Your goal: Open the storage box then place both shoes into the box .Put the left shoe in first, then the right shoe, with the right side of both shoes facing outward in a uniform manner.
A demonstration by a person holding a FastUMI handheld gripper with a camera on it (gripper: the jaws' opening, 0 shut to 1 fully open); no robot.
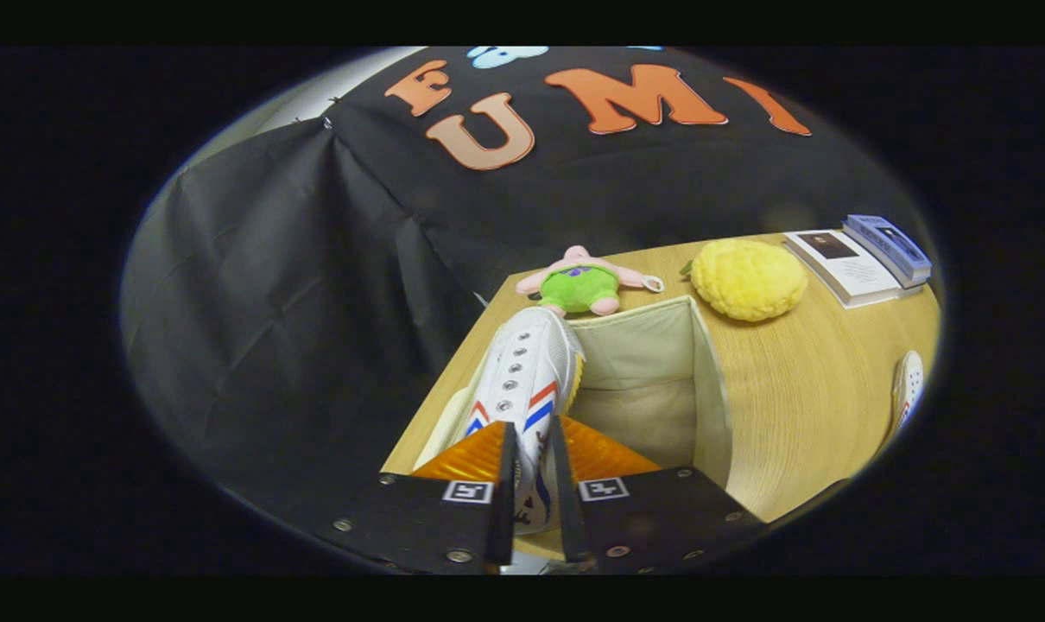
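- While my gripper [531, 484] is clamped with both fingers on a white shoe [522, 389], I see that shoe hanging over the left side of the open storage box [704, 380], toe pointing away from me.
- Red and blue stripes mark the shoe's side just ahead of the fingers.
- I see the second shoe [907, 389] lying on the wooden table [799, 406], well right of the box.
- Beyond the box lie a pink and green plush toy [583, 281], a yellow plush [747, 279] and some books [868, 259].
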